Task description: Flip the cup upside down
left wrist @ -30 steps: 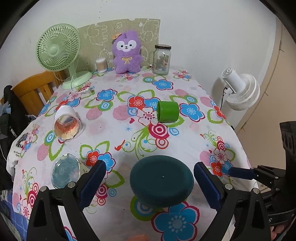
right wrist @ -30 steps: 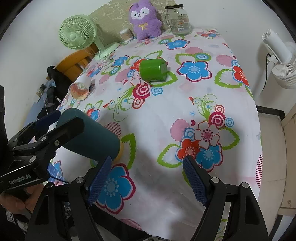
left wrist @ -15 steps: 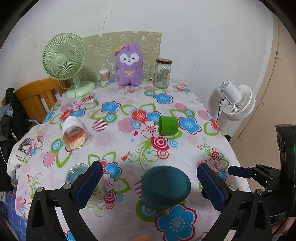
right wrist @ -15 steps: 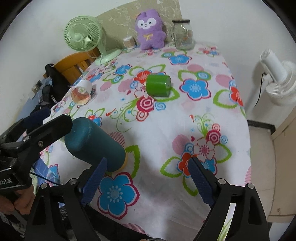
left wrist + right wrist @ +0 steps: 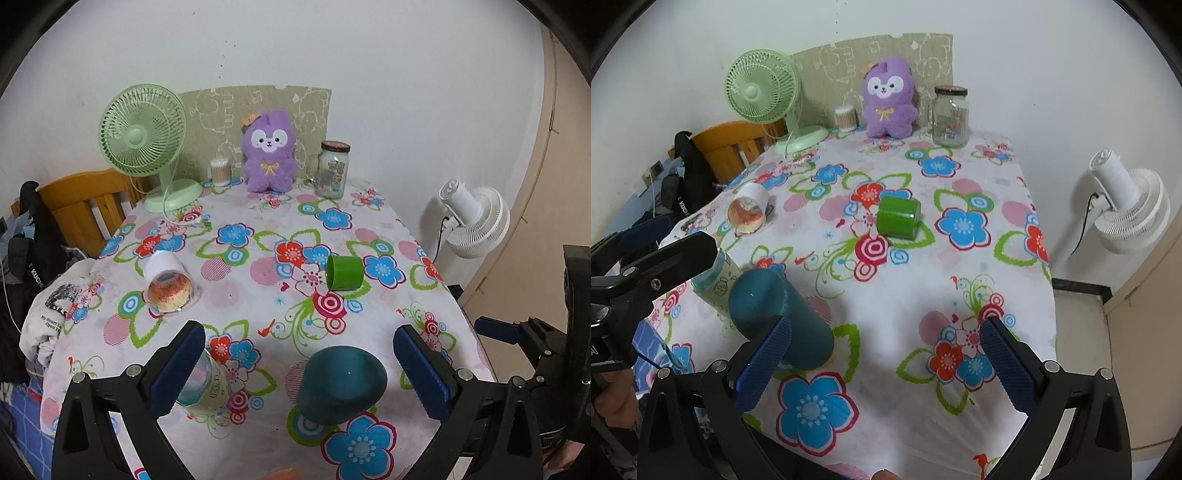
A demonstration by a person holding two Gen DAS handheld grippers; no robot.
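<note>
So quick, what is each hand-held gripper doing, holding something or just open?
Left hand-held gripper: open, holding nothing; the teal cup lies on its side between its fingers, untouched.
Right hand-held gripper: open, holding nothing.

Teal cup [image 5: 341,384] — floral tablecloth [image 5: 258,229]

Beyond the jaws a plain white wall [image 5: 406,74] backs a table under a floral tablecloth [image 5: 258,306]. A wooden chair [image 5: 88,206] stands left of them; a white fan [image 5: 1126,210] stands right, over beige floor [image 5: 1082,350].
</note>
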